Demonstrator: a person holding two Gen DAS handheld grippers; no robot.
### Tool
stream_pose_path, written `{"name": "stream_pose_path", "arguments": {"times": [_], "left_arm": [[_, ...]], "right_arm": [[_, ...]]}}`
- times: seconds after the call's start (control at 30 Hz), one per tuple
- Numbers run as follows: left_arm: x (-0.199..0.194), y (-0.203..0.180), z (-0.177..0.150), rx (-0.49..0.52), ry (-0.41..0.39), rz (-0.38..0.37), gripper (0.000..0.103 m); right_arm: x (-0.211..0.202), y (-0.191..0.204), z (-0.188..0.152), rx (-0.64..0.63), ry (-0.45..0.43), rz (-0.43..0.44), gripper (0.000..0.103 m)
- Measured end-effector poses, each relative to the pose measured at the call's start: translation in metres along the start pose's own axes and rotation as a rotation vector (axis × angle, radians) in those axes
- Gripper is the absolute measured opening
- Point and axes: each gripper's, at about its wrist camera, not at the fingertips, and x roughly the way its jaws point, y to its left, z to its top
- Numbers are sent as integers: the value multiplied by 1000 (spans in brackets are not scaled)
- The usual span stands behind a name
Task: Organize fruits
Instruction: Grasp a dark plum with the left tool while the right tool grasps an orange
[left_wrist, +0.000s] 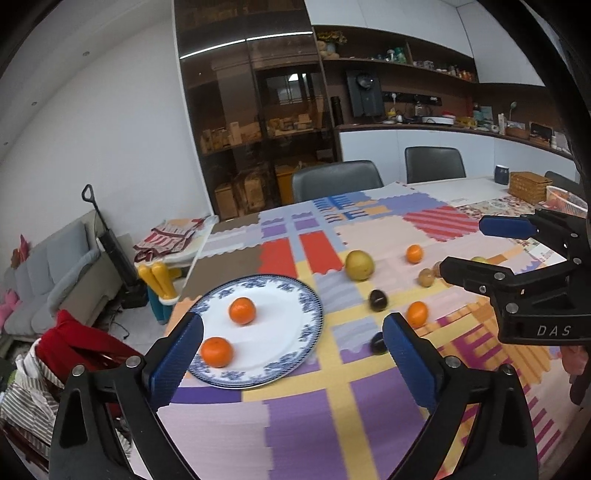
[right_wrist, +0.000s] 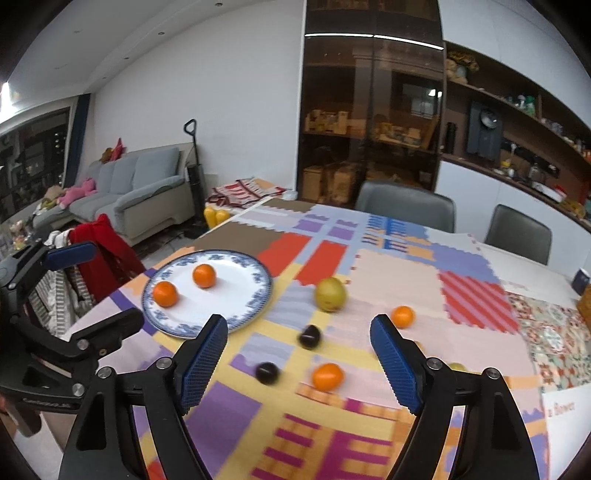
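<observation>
Two glossy oranges (perhaps tangerines) on plate

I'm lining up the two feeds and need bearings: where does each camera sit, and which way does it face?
Left wrist: on the left gripper, facing across the table at the plate; the right gripper shows at right.
Right wrist: on the right gripper, facing loose fruit; the left gripper shows at left.
Shared: the plate with two oranges, the pear, both grippers open and empty.
</observation>
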Motion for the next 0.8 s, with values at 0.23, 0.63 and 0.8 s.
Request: {"name": "stream_pose_path", "arguments": {"times": [0.23,0.63,0.8], "left_arm": [[5,-22,-1,24,-12,-46,99],[34,-43,-10,52,19,-120,91],[55,-50,-16,80,62,-162,80]], "right_arm": [[-14,-20,-7,-21,-11,-42,80],[3,-33,-23,-96,25,-27,80],[20,-37,-31,-116,66,6,80]]}}
